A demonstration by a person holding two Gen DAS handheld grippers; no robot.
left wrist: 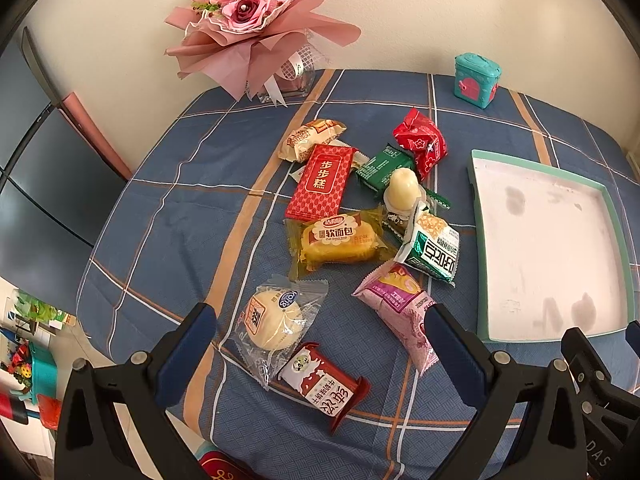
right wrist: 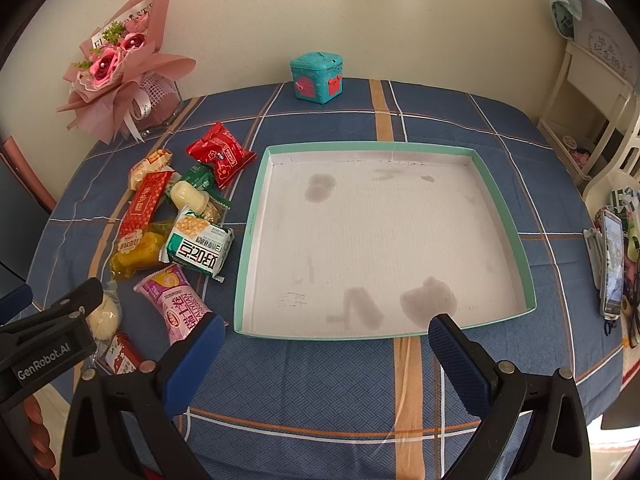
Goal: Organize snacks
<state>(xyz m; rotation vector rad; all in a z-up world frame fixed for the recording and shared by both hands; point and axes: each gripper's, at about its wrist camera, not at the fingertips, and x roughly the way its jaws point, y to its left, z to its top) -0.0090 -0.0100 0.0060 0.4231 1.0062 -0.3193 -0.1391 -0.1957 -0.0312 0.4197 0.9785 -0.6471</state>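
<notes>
Several wrapped snacks lie in a heap on the blue plaid tablecloth (left wrist: 168, 216): a red box (left wrist: 322, 182), a yellow soft-bread pack (left wrist: 338, 238), a round bun in clear wrap (left wrist: 272, 320), a pink pack (left wrist: 400, 308), a green-white pack (left wrist: 434, 250), a small red milk pack (left wrist: 324, 386), a jelly cup (left wrist: 402, 190). An empty green-rimmed white tray (right wrist: 500, 216) lies to their right. My left gripper (left wrist: 320, 320) is open above the near snacks. My right gripper (right wrist: 326, 332) is open over the tray's near edge.
A pink flower bouquet in a glass vase (left wrist: 256, 20) and a teal toy box (right wrist: 318, 76) stand at the table's far side by the wall. A phone (right wrist: 612, 264) lies at the right edge. A white shelf (right wrist: 584, 92) stands beyond the table.
</notes>
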